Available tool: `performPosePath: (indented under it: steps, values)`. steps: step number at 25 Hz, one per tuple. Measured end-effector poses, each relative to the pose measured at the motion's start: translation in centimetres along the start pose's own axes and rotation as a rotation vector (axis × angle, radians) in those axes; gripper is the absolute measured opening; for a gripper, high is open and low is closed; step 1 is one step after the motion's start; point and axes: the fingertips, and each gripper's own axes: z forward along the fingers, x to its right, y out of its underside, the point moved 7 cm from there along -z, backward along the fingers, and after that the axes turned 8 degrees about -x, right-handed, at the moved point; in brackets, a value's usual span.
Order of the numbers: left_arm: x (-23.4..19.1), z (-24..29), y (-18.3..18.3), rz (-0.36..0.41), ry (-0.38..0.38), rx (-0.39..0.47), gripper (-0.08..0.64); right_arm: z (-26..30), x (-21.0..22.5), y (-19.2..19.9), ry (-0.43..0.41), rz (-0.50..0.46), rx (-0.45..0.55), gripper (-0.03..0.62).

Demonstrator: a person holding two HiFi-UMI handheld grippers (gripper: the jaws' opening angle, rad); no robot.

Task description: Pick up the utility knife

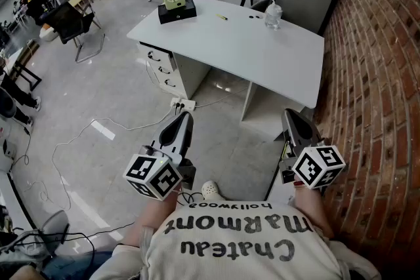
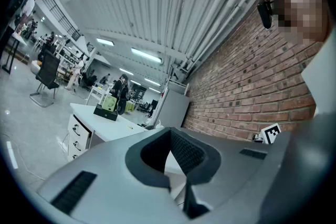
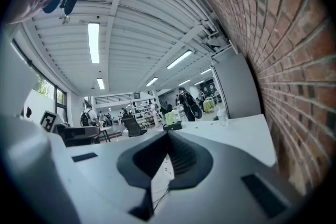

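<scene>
Down near the waist in the head view: holding the grey two-jaw left gripper [image 1: 186, 117] and the matching grey right gripper [image 1: 289, 115] out about level over the grey concrete floor [image 1: 118, 88], one to each side and well apart. On the left, pressed together with nothing pinched, as read in the left gripper view. On the right, pressed together too and likewise empty, as read in the right gripper view.

Standing back from the white curved-top desk [image 1: 262, 56], with neither gripper near it. Close alongside a red brick wall [image 1: 380, 75] on the right.

Lying flat on the desk top: a small slim yellow utility knife [image 1: 223, 17], too small to make out in detail. Set between a black box [image 1: 178, 12] carrying a pale green object and a clear plastic container [image 1: 273, 15], touching neither. Well apart from both grippers.

On the floor below the desk's near edge: a white power strip [image 1: 182, 103] with thin cables trailing away. At the bottom edge: a white printed shirt [image 1: 236, 252].
</scene>
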Motion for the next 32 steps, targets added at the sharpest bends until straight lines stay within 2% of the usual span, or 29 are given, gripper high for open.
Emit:
performPosePath:
  steps: [6,14,17,21,26,32]
  values:
    - [-3.1,2.6,-2.7,-0.007,0.003,0.012,0.002,4.1,0.5,-2.2,0.0,0.041,0.005,0.003]
    - [-7.9,5.4,-6.8,0.023,0.017,0.056,0.002,10.1,-0.6,-5.1,-0.043,0.077,0.07,0.003]
    - [-9.7,6.1,-6.6,0.017,0.017,0.046,0.002,12.2,-0.4,-3.9,-0.027,0.088,0.046,0.003]
    - [-11.9,6.6,-5.5,-0.014,0.004,-0.007,0.002,14.4,-0.2,-1.8,-0.001,0.121,-0.045,0.003]
    - [-14.1,7.8,-4.5,-0.037,-0.024,-0.066,0.002,17.0,0.1,-1.1,0.003,0.144,-0.095,0.003]
    - [-15.7,10.1,-4.8,-0.048,-0.043,-0.055,0.002,20.2,1.1,-1.9,-0.016,0.12,-0.104,0.003]
